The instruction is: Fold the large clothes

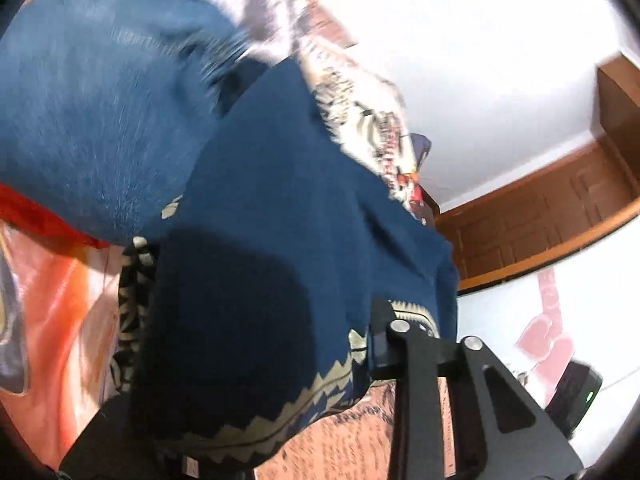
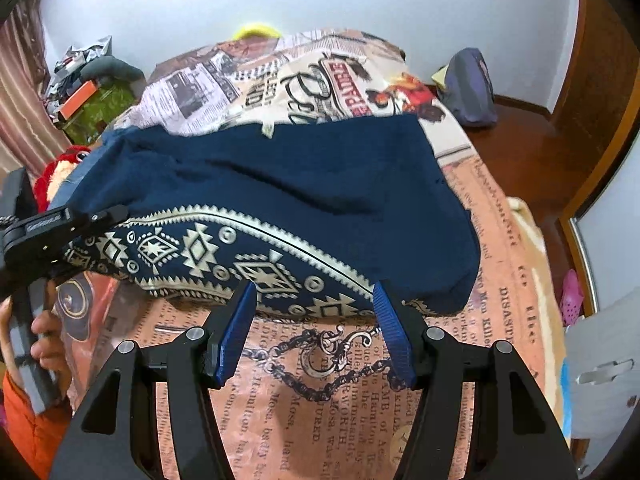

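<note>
A newspaper-print bedspread (image 2: 344, 364) spreads beneath and ahead of the tool. Far ahead at its end peeks a yellow object (image 2: 256, 31). To the far left sits a cluttered pile (image 2: 82, 80) with an orange box (image 2: 78, 100), and nearer on the left a red plush toy (image 2: 56, 172). Ahead to the right, a purple bag (image 2: 470, 88) rests on the wooden floor (image 2: 516, 152). A pink item (image 2: 572, 292) lies far right.

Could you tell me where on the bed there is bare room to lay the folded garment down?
Bare bedspread lies between the right gripper and the blue garment, and along the bed's right edge. Another patch shows beyond the garment. The left side is crowded: left gripper, red plush.
</note>
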Available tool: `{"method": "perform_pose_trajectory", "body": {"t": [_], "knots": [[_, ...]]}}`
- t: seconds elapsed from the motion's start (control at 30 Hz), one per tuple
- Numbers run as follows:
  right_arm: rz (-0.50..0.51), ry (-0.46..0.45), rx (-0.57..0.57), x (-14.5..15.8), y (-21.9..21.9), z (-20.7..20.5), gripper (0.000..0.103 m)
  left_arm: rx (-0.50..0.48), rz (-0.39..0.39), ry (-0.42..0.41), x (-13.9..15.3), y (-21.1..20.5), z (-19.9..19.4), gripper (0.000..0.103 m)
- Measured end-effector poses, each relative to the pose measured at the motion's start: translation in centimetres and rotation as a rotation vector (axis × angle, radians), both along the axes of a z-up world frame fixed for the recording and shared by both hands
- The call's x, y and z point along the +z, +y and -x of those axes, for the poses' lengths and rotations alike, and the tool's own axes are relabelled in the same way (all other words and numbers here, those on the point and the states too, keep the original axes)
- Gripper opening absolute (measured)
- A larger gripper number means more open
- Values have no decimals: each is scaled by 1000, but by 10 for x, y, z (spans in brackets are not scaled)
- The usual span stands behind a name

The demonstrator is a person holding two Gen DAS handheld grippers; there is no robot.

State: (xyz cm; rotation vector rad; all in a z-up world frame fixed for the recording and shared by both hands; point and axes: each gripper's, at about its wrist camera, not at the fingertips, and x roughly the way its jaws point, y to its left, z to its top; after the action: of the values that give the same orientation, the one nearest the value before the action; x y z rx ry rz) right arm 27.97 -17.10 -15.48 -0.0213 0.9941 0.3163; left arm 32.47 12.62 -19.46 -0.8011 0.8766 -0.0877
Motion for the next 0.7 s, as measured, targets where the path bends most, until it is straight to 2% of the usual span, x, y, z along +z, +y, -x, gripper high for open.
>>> {"method": "perform_pose_trajectory", "body": {"t": [0.17, 0.33, 0.43, 0.57, 0.7], "knots": [[-2, -35, 52, 23, 22, 2, 57, -20, -197, -120, 62, -23, 25, 27], [-16, -36, 128, 28, 58, -2, 57, 27, -302, -223, 105, -8, 62, 26], [-44, -3, 188, 17, 88, -3, 57, 45, -357, -253, 115, 3, 85, 26], [-71, 68, 287, -11, 131, 7, 57, 55, -485, -258, 115, 8, 105, 26], [-59, 149, 332, -50, 155, 14, 57, 40, -523, -204, 85, 13, 101, 26]]}}
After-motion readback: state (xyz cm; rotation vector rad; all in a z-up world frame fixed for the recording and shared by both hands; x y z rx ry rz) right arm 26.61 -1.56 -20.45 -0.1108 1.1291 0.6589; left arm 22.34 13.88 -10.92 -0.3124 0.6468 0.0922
